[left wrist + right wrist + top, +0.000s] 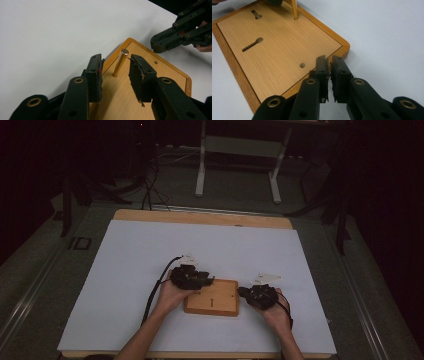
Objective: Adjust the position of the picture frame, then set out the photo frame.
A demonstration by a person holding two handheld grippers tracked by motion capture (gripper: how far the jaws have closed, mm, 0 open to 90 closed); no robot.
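Observation:
A wooden board point(220, 305) lies on the white table cover near the front. A brass peg point(119, 63) stands upright in a hole near one corner of the board. My left gripper point(115, 61) is open, its jaws on either side of the peg and not touching it. In the high view the left gripper point(208, 281) sits over the board's far left corner. My right gripper point(329, 60) is shut with nothing in it, low over the board's right edge beside a small empty hole point(302, 65). The right gripper point(243, 292) touches nothing I can see.
Two keyhole slots point(252, 45) are cut into the board point(274, 42). The white cover point(150, 250) spreads over the table on all sides. The table's wooden far edge point(200, 216) shows, with a white stand's legs point(201, 170) on the floor behind.

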